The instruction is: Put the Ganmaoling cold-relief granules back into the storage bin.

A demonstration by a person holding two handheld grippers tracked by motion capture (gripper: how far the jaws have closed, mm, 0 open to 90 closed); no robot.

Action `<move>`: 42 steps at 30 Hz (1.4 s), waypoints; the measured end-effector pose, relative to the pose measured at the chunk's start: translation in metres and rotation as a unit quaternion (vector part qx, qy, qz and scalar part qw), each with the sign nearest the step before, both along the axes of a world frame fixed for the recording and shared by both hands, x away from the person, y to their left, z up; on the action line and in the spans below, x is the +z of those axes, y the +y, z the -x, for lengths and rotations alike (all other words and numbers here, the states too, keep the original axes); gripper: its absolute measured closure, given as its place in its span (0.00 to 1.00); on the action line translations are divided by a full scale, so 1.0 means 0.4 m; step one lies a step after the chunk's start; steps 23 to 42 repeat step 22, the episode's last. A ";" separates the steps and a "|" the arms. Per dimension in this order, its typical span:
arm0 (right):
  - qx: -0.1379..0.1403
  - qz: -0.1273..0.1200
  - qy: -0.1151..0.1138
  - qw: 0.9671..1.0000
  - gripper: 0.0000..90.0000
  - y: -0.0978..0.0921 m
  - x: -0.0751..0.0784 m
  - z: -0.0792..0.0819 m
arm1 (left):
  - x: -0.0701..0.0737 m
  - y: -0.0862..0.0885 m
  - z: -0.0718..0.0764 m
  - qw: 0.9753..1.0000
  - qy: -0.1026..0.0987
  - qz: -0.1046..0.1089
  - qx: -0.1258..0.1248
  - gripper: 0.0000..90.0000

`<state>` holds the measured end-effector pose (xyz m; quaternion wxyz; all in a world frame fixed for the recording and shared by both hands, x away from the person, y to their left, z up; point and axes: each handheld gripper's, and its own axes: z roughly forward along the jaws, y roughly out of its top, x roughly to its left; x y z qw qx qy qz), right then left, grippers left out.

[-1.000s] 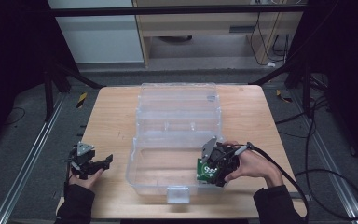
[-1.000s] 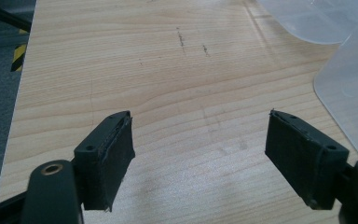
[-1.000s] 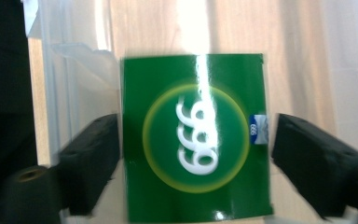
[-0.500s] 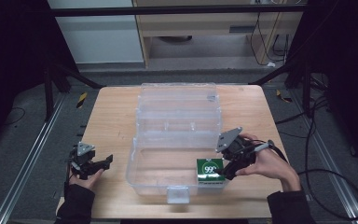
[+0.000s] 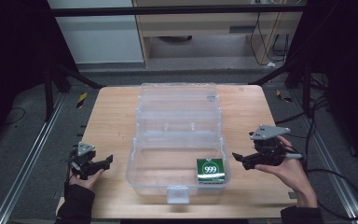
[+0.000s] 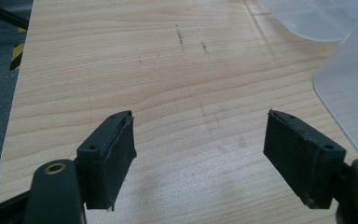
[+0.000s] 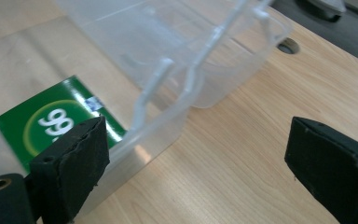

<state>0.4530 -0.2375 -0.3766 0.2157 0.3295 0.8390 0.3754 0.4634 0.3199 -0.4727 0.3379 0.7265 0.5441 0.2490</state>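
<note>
While 1 green box [image 5: 210, 170] lies in 1 clear case [image 5: 142, 170], 2 grippers — left [image 5: 105, 161], right [image 5: 238, 159] — hold fingers apart, empty.

green box [image 7: 60, 122]: near corner behind right gripper's black jaw, print partly cut off | clear bin [image 6: 349, 84]: cropped by frame edge | bin latch [image 5: 177, 194]: detail too small to tell

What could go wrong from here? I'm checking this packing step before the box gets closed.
The green 999 box lies in the clear container's front right corner, against the wall; a careless reach could snag that wall. The right gripper, open, hovers just outside it, so a sideways move might knock the light container across the table. The open lid lies behind; swinging it shut one-handed may shift everything.
</note>
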 end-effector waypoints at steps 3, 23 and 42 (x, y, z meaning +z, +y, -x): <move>-0.042 -0.023 -0.006 0.999 0.07 -0.020 -0.033 -0.002 | 0.000 0.000 0.000 1.000 0.000 0.000 0.000 0.27; -0.228 -0.065 -0.035 0.971 0.04 -0.113 -0.204 -0.024 | -0.008 0.002 -0.002 1.000 -0.002 -0.003 0.003 0.28; -0.228 -0.065 -0.035 0.971 0.04 -0.113 -0.204 -0.024 | -0.008 0.002 -0.002 1.000 -0.002 -0.003 0.003 0.28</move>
